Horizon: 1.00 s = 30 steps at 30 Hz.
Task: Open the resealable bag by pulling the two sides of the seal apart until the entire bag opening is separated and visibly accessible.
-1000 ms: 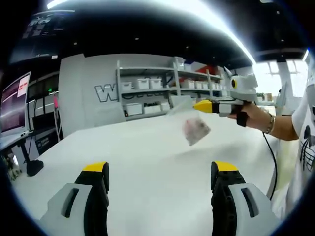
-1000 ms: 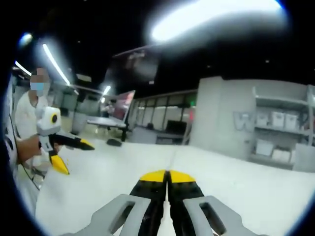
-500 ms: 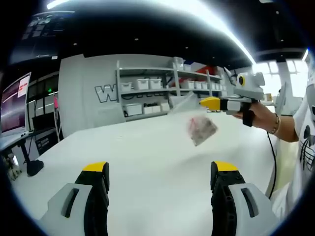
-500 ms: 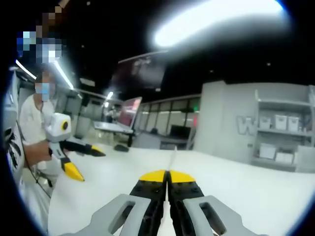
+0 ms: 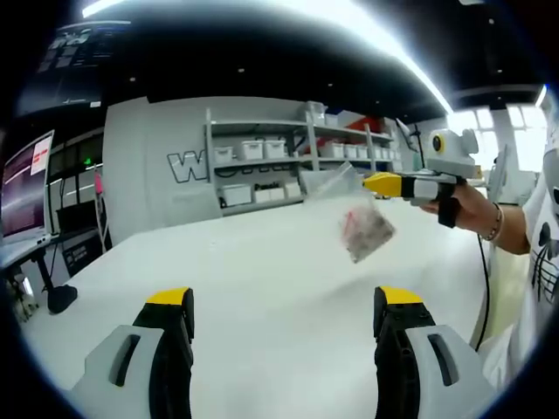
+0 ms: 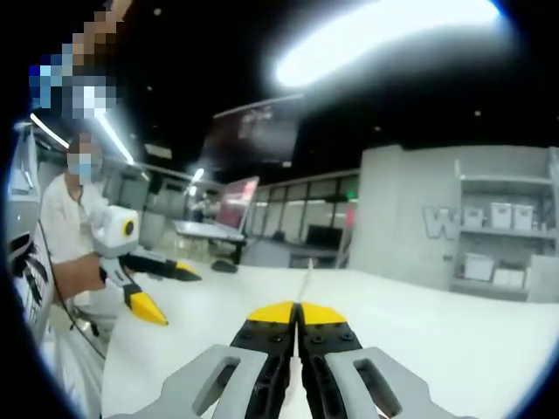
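Left tool [image 5: 286, 305]: jaws stand wide apart with nothing between them, raised over the white bench [image 5: 262, 271]. In the right gripper view this same tool [image 6: 172, 292] enters from the left, held in a hand [image 6: 87, 272], its yellow-tipped jaws spread, one pointing level and one angled down.

Right tool [image 6: 298, 312]: jaws pressed together at the yellow tips. A thin, pale edge of film rises from between the tips in the right gripper view. In the left gripper view the right tool [image 5: 377, 183] comes in from the right, held level in a hand [image 5: 463, 205] that wears a bracelet, and its yellow tip is clamped on the top edge of the bag [image 5: 358, 218].

Bag: clear, resealable, hanging in the air from the right tool, above the bench and not touching it. It hangs tilted, with dark reddish contents gathered in the lower part. The picture is too blurred to show whether the seal is closed or parted.

Surroundings: a grey wall with large letters, shelves [image 5: 288, 161] carrying white bins behind the bench, a monitor [image 5: 22, 188] at the far left, and bright ceiling light strips. A cable hangs from the right tool's hand toward the bench edge.
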Each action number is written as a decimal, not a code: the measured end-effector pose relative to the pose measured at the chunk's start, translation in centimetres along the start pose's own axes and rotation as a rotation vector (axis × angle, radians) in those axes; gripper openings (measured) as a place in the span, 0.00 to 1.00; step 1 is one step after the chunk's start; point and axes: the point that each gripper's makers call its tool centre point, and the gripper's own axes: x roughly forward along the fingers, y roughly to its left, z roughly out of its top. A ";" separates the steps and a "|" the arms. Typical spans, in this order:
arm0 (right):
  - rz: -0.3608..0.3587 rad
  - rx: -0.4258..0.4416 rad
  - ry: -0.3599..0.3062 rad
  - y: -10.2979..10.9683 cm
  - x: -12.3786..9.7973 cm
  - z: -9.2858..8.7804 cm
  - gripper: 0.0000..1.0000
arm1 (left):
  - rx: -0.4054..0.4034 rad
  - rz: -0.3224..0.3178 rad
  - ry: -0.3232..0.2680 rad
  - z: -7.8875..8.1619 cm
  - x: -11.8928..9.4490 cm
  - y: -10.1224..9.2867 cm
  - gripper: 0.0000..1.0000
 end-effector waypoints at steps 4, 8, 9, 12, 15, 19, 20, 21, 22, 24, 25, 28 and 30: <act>0.000 0.005 0.000 0.2 -0.4 -0.1 0.00 | 0.002 -0.003 0.002 0.0 0.1 -0.2 0.83; 0.004 0.009 0.001 0.5 -0.7 -0.3 0.00 | 0.004 -0.009 0.003 0.0 0.1 -0.4 0.83; 0.006 0.011 0.001 0.6 -0.8 -0.3 0.00 | 0.005 -0.010 0.002 0.0 0.2 -0.4 0.82; 0.010 0.015 0.000 0.9 -1.1 -0.4 0.00 | 0.006 -0.016 -0.002 0.2 0.1 -0.6 0.81; 0.011 0.019 0.001 1.1 -1.4 -0.5 0.00 | 0.014 -0.021 -0.005 0.3 0.1 -0.8 0.79; 0.015 0.021 0.002 1.4 -2.0 -0.5 0.00 | 0.020 -0.027 -0.010 0.5 0.1 -0.9 0.77; 0.019 0.022 0.002 1.6 -2.1 -0.5 0.00 | 0.022 -0.029 -0.011 0.5 0.0 -0.9 0.76; 0.024 0.021 0.003 1.9 -2.3 -0.5 0.00 | 0.024 -0.032 -0.012 0.6 0.0 -1.0 0.76; 0.028 0.019 0.004 2.0 -2.3 -0.5 0.00 | 0.026 -0.034 -0.012 0.6 0.0 -1.0 0.75; 0.040 0.010 0.008 2.4 -2.5 -0.6 0.00 | 0.030 -0.040 -0.010 0.5 0.1 -1.2 0.74; 0.052 0.005 0.011 2.7 -2.5 -0.6 0.00 | 0.032 -0.042 -0.008 0.5 0.1 -1.2 0.74; 0.060 0.006 0.014 2.9 -2.5 -0.8 0.00 | 0.036 -0.045 -0.003 0.4 0.2 -1.3 0.74; 0.063 0.010 0.015 2.9 -2.5 -0.9 0.00 | 0.040 -0.048 -0.003 0.4 0.3 -1.4 0.73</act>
